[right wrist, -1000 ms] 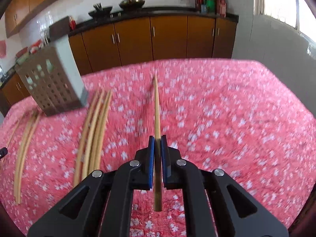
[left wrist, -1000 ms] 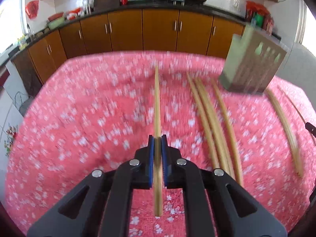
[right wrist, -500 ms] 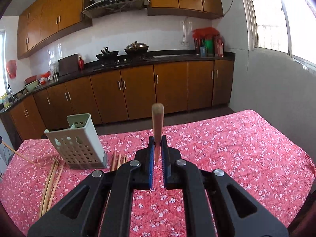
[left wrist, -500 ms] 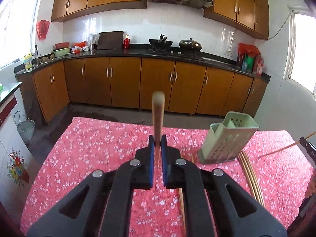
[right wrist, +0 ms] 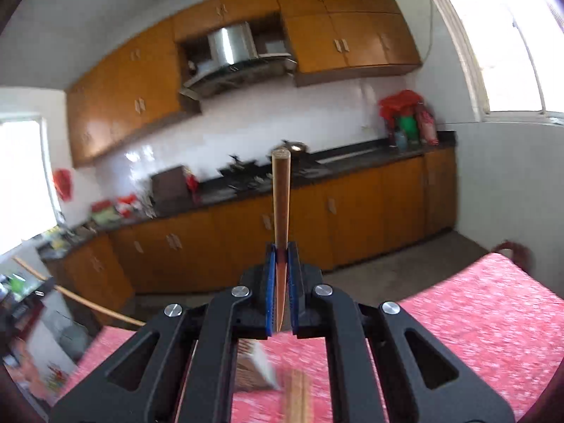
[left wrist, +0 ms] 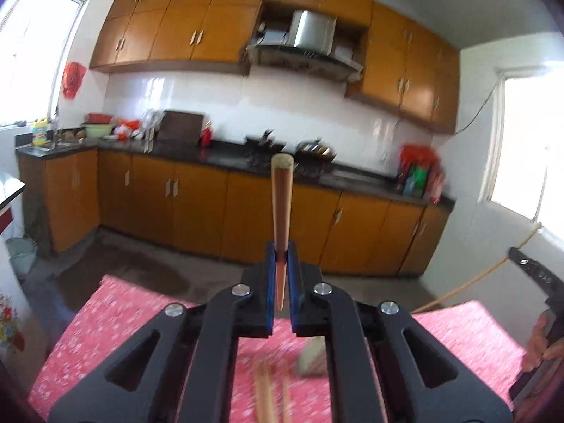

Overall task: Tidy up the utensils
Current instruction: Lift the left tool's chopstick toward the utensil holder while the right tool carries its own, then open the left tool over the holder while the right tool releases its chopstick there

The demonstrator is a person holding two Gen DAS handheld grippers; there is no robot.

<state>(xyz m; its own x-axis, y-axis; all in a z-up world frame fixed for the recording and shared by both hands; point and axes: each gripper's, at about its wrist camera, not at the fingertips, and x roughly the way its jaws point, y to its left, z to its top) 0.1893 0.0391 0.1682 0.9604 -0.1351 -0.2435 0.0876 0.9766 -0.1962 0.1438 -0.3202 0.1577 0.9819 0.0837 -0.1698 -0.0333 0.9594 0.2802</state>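
Observation:
My left gripper (left wrist: pixel 281 259) is shut on a wooden chopstick (left wrist: pixel 281 204) that points forward and up, high over the table. My right gripper (right wrist: pixel 281 259) is shut on another wooden chopstick (right wrist: pixel 281 197), held the same way. The perforated utensil holder (right wrist: pixel 252 370) stands on the pink floral tablecloth (right wrist: pixel 476 317) below and shows partly between the right gripper's arms; it also shows blurred in the left wrist view (left wrist: pixel 312 356). Loose chopsticks (left wrist: pixel 266 394) lie on the cloth beside the holder and also show in the right wrist view (right wrist: pixel 296 398). The other gripper's chopstick (left wrist: pixel 472 282) shows at the right edge.
Kitchen counter with orange cabinets (left wrist: pixel 246 218) runs along the far wall, with a range hood (left wrist: pixel 306 46) above. Windows are at both sides. The table's far edge (left wrist: pixel 141 285) lies just below the gripper tips.
Both grippers have lifted their chopsticks off the tablecloth and tilted upward; the views now look at the kitchen wall, with the holder and loose chopsticks low beneath them.

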